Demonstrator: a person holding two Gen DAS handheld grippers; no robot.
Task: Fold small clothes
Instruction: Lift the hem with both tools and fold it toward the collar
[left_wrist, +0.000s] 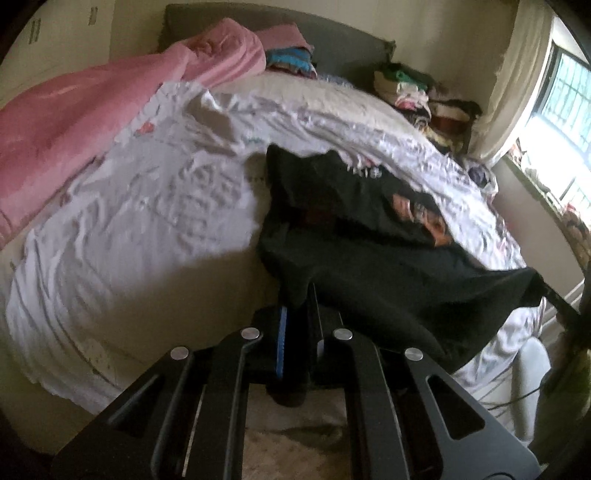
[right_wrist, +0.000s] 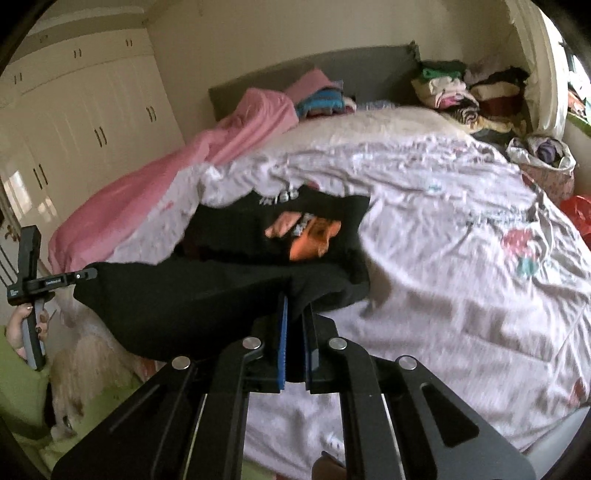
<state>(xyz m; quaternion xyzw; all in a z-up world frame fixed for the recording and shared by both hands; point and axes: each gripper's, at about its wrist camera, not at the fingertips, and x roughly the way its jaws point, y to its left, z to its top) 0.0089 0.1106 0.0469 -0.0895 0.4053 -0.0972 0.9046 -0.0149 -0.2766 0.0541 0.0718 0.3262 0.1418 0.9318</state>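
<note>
You've got the black T-shirt (left_wrist: 354, 236) pinched in both tools: left tool (left_wrist: 295, 295), lower centre of the left wrist view, is clamped tight on one bunched edge, and right tool (right_wrist: 295, 306), lower centre of the right wrist view, is closed on the other, cloth right btwn the blue pads. The near edge spans btwn the two grips, sagging slightly; the rest, w/ the orange print (right_wrist: 306, 236) facing up, trails back onto the bed sheet (left_wrist: 147, 206) mid-frame. Expect it to handle light, soft and floppy, no stiffness at all, so it'll drape, swing and crease wherever you let it go slack. It's thin jersey by the look of it, prob. a bit slippery in a small bite, so keep both grips deep on hem or seam, not a single loose layer. Keep the tools well apart so the edge stays taut; if they drift together, the middle will likely belly down and fold crooked. Pink blanket (left_wrist: 66, 122) at upper left and the clothes piles (left_wrist: 410, 92) at upper right are well clear of the shirt. Your other hand (right_wrist: 26, 321) shows at left edge of the right wrist view.
</note>
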